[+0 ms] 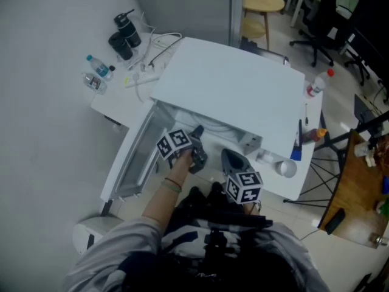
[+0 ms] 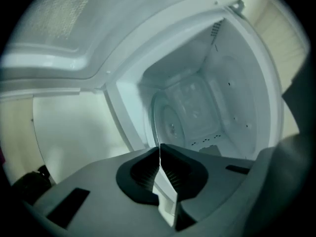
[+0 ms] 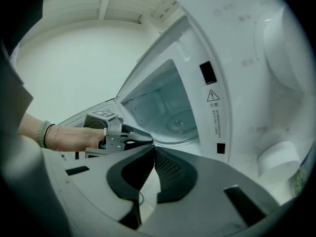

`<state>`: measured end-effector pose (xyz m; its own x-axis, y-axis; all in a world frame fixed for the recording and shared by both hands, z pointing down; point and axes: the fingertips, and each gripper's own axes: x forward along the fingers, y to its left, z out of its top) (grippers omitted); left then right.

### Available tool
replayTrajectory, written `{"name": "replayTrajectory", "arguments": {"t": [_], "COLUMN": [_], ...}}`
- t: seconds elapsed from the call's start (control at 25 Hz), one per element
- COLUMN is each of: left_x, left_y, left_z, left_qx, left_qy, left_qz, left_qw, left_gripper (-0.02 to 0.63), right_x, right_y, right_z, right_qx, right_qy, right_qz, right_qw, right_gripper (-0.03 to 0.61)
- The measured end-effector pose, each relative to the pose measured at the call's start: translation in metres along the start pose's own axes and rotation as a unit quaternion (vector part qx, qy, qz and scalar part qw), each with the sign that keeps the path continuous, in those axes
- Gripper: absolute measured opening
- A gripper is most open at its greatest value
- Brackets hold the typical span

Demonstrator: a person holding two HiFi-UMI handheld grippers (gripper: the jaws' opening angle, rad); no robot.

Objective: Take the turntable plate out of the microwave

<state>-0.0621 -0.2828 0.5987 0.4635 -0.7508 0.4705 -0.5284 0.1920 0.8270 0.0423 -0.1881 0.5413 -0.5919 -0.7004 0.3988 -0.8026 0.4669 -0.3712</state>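
Right gripper (image 3: pixel 154 151) sits nearest the person, its jaws pressed together on nothing. It is held outside the microwave (image 1: pixel 231 90), in front of its control strip (image 3: pixel 212 95). Ahead and to its left, the left gripper (image 2: pixel 159 148) is at the mouth of the cavity, beside the door (image 1: pixel 130 157) that hangs open on the left. Its jaws stand almost together, tips meeting right at the near rim of the turntable plate (image 2: pixel 173 125). I judge them clamped on that thin glass edge, though the rim itself is hard to pick out between the pads. The plate lies flat on the cavity floor, straight ahead of the left gripper and running away from it toward the back wall. Being round, it has no long axis to line up. The left hand is plainly the nearer one. The coming move looks like a slight lift and a straight draw toward the person, keeping the plate level through the opening.
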Motion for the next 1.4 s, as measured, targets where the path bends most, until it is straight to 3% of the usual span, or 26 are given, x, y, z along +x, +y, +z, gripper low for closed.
{"name": "replayTrajectory", "arguments": {"t": [0.2, 0.32, 0.4, 0.52, 0.6, 0.68, 0.88, 1.08, 1.24, 1.32, 1.4], "left_x": [-0.009, -0.01, -0.011, -0.012, -0.006, 0.003, 0.014, 0.023, 0.018, 0.016, 0.017], "left_y": [0.004, 0.006, 0.007, 0.007, 0.007, 0.007, 0.007, 0.006, 0.008, 0.008, 0.008], "left_z": [-0.011, -0.004, 0.011, 0.034, 0.039, 0.04, 0.048, 0.06, 0.057, 0.056, 0.057], "left_qx": [0.031, -0.009, -0.024, 0.057, 0.113, 0.126, 0.115, 0.028, -0.006, -0.01, 0.018], "left_qy": [0.019, 0.021, 0.004, -0.02, -0.012, 0.002, 0.007, -0.007, -0.012, -0.015, -0.014], "left_qz": [-0.021, -0.039, -0.038, -0.004, 0.008, 0.008, 0.003, -0.014, -0.03, -0.042, -0.042], "left_qw": [0.9991, 0.999, 0.999, 0.9982, 0.9935, 0.992, 0.9933, 0.9995, 0.9994, 0.999, 0.9989], "left_gripper": [0.002, 0.003, 0.067, 0.075, 0.075, 0.075, 0.078, 0.049, 0.029, 0.028, 0.028], "right_x": [-0.006, -0.007, -0.008, -0.01, -0.011, -0.012, -0.017, -0.018, -0.018, -0.018, -0.018], "right_y": [0.003, 0.009, 0.014, 0.018, 0.02, 0.019, 0.015, 0.008, 0.007, 0.004, 0.001], "right_z": [-0.004, -0.01, -0.016, -0.023, -0.024, -0.024, -0.025, -0.031, -0.029, -0.03, -0.033], "right_qx": [0.018, 0.021, 0.019, 0.013, 0.012, 0.011, 0.014, 0.023, 0.025, 0.028, 0.032], "right_qy": [-0.011, -0.01, -0.007, -0.002, -0.002, -0.004, -0.007, -0.001, -0.004, -0.004, -0.001], "right_qz": [-0.041, -0.056, -0.062, -0.068, -0.074, -0.08, -0.095, -0.106, -0.108, -0.111, -0.113], "right_qw": [0.999, 0.998, 0.998, 0.998, 0.997, 0.997, 0.995, 0.994, 0.994, 0.993, 0.993], "right_gripper": [0.008, 0.008, 0.008, 0.008, 0.008, 0.008, 0.008, 0.008, 0.008, 0.008, 0.008]}}
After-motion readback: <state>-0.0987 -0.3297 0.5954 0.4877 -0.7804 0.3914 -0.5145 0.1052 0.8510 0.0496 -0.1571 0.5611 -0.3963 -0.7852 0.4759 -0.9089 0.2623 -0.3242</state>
